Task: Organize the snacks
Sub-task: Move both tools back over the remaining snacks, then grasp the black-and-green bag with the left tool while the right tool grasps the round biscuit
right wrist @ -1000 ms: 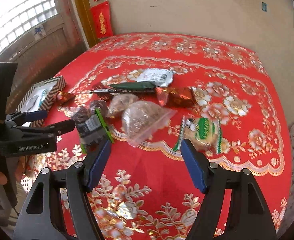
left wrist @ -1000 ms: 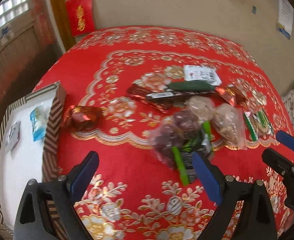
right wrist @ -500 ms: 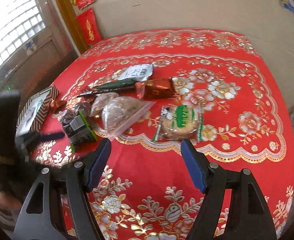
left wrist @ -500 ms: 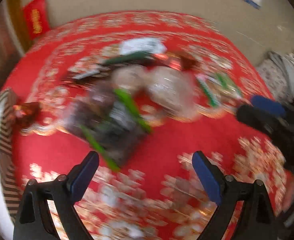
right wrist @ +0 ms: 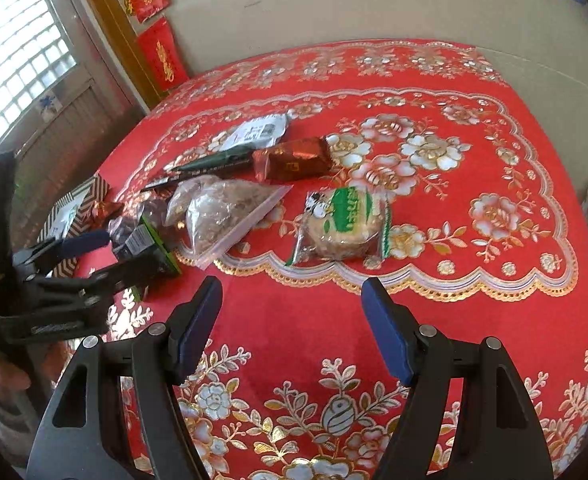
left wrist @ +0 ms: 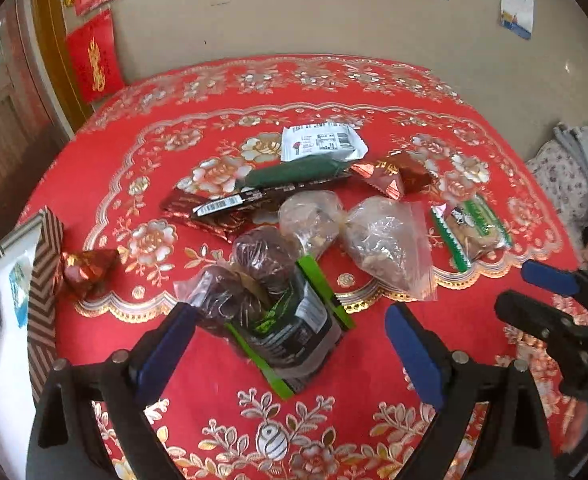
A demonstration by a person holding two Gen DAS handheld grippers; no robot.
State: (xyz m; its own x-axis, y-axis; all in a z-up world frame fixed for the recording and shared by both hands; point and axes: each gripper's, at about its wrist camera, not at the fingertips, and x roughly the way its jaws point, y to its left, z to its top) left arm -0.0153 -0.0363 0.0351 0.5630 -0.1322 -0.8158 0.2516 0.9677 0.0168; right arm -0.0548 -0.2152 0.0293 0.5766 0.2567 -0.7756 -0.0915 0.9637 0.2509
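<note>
Snacks lie in a heap on the red flowered tablecloth (left wrist: pixel 374 368). A black-and-green packet (left wrist: pixel 290 328) rests against bags of dark fruit (left wrist: pixel 254 260). My left gripper (left wrist: pixel 288 312) is open, its blue pads on either side of that packet and clear of it. A clear zip bag of nuts (right wrist: pixel 222 212) and a green-and-white wrapped cake (right wrist: pixel 346 220) lie just ahead of my right gripper (right wrist: pixel 290 286), which is open and empty above the cloth. Further back are a red-brown foil pack (right wrist: pixel 294 160) and a white packet (right wrist: pixel 258 132).
A brown striped box (left wrist: pixel 42 280) with a white floor stands at the table's left edge, with a red foil sweet (left wrist: pixel 90 268) beside it. The wall runs behind the table. In the right wrist view my left gripper (right wrist: pixel 126 250) reaches in from the left.
The left gripper has moved in on the black-and-green packet, which now sits between its pads. The right gripper has drifted toward the wrapped cake and rolled a little. Both stay open.
</note>
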